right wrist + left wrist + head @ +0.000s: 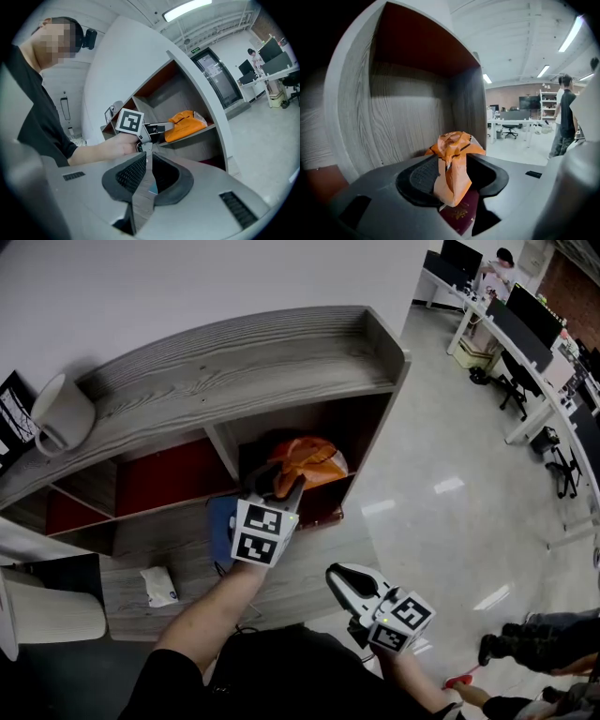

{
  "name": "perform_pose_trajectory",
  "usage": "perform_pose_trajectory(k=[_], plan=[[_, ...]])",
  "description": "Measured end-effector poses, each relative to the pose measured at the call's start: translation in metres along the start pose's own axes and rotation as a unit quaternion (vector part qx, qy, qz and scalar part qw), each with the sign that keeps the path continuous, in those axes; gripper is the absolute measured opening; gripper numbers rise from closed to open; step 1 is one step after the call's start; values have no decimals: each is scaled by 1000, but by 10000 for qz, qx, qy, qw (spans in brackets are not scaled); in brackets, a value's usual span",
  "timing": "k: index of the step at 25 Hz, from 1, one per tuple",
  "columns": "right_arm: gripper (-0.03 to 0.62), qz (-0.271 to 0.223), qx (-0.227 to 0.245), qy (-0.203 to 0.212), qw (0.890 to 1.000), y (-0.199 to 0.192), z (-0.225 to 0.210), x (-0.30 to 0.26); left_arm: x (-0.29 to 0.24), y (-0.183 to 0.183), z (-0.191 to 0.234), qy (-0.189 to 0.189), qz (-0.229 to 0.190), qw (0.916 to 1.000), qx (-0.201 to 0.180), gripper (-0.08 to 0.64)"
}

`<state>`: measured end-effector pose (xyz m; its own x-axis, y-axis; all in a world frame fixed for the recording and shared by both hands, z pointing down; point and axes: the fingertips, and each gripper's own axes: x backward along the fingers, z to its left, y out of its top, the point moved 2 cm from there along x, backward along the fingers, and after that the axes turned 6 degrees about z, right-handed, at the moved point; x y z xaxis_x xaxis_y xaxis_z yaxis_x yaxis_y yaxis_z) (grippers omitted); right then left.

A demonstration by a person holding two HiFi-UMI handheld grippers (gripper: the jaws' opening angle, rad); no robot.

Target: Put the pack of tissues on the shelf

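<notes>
Inside the wood-grain shelf (pixel 234 362), the left tool (pixel 453 176) gapes around a crinkly (plastic-wrapped) orange tissue pack (pixel 314 462).

On my head view, the left gripper (pixel 285 487) covers the near side of the pack of tissues (pixel 317 461), and its print is too small for me to read. The picture frame (pixel 13 411) is cut off at the left edge. I can't identify the small white packet (pixel 159 585).

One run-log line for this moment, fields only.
pack of tissues: on shelf, right-hand compartment | left gripper: open, jaws either side of the wrapper | right gripper: shut, empty
</notes>
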<state>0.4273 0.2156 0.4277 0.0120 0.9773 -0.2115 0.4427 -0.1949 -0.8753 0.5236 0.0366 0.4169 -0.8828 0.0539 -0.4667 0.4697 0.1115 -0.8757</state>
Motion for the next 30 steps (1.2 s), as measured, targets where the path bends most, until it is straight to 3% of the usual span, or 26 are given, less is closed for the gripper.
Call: perform_pose_trajectory(k=[5, 11, 19, 30], plan=[[23, 38, 99, 144, 9998, 3, 7, -4, 16, 2, -6, 31, -167, 9999, -21, 184], [23, 89, 156, 359, 9992, 5, 17, -11, 51, 6, -19, -235, -460, 9984, 223, 181], [23, 269, 363, 758, 9961, 11, 41, -46, 113, -12, -19, -717, -766, 9929, 553, 18], [23, 581, 674, 1224, 9885, -2, 131, -124, 227, -69, 47, -338, -1044, 9911, 753, 14]])
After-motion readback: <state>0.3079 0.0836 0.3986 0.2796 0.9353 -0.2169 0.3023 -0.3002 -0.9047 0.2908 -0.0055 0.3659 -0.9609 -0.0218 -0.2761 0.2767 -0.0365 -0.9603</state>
